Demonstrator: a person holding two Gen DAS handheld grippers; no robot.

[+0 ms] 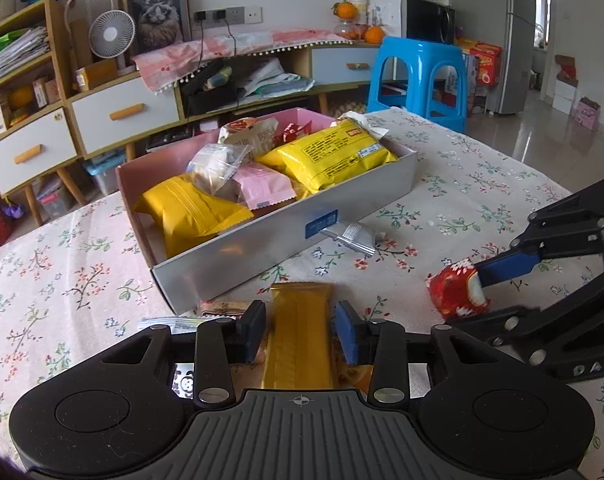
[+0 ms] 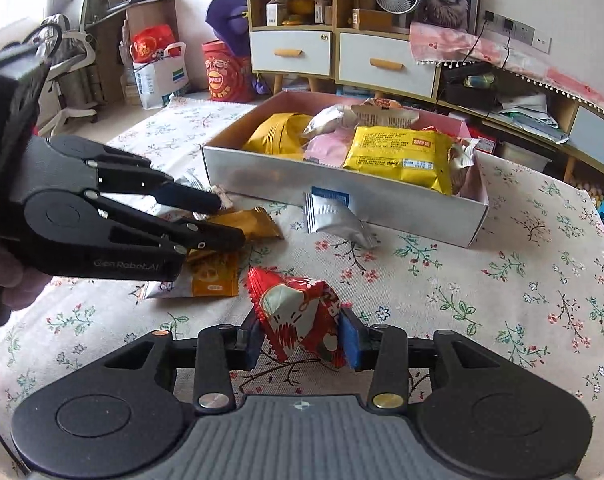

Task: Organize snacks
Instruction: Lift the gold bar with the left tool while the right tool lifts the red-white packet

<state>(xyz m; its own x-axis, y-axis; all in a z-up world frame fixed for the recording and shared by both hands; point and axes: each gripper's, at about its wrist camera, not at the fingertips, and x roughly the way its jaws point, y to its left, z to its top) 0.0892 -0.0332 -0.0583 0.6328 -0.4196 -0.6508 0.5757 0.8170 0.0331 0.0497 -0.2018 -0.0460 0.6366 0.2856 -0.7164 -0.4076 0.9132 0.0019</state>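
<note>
A grey box with a pink inside (image 1: 285,236) (image 2: 342,196) stands on the flowered table and holds several snack packs, yellow, pink and clear. My left gripper (image 1: 300,330) straddles a gold snack bar (image 1: 299,332) lying on the table in front of the box; the pads stand a little off its sides, so it is open. That bar also shows in the right wrist view (image 2: 247,222). My right gripper (image 2: 299,338) is shut on a red snack pack (image 2: 299,314), which also shows in the left wrist view (image 1: 458,292), just above the cloth.
A silver sachet (image 1: 352,236) (image 2: 334,220) lies against the box front. An orange packet (image 2: 213,278) and other small packs lie under the left gripper. A blue stool (image 1: 418,76) and low cabinets (image 1: 113,112) stand beyond the table's far edge.
</note>
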